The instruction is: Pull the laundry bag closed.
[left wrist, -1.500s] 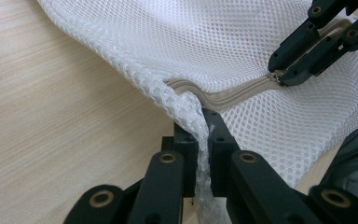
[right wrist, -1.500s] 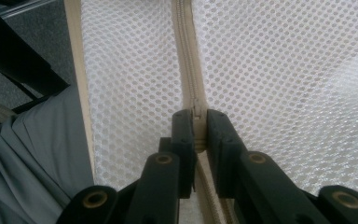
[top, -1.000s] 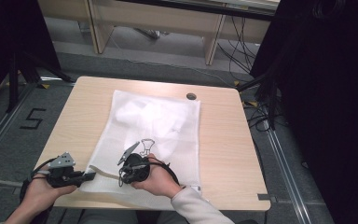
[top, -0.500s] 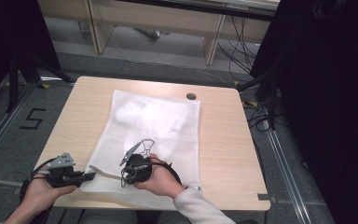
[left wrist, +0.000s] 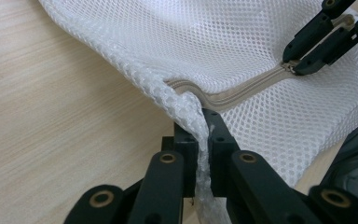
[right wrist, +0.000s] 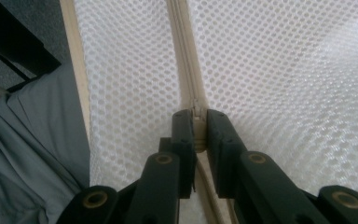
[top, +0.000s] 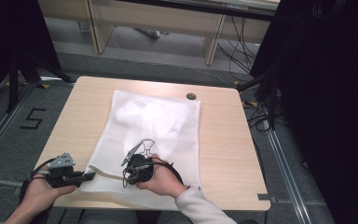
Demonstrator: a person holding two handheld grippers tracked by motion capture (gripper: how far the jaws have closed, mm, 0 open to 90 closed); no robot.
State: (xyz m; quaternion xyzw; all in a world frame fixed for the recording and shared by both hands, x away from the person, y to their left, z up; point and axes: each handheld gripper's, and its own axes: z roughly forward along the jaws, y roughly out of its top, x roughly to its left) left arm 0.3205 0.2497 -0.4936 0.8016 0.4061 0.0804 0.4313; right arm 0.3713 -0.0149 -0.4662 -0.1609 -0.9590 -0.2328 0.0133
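Mesh laundry bag, white, laid flat on the bench with its zippered edge turned toward the person, so that the zipper lies within reach of both claws. White contents are seen bunched in the far half of the bag. In the high view the left claw is held at the bag's near left corner, and the right claw is set farther along the same near edge, over the mesh; the corner hold is judged to serve as an anchor while the zipper is worked.

Left gripper view: the left claw is pressed together on a gathered fold of the mesh at the corner, just beside the end of the beige zipper. The fabric is drawn up out of the jaws, which keeps the zipper line taut. The right claw is seen farther off, closed at the slider on that same zipper.

Right gripper view: the right claw is pinched on the zipper slider, with the zipper track running straight away between the jaws. That alignment is judged to suit a pull along the track. A grey sleeve or garment of the person is seen beyond the bench edge.
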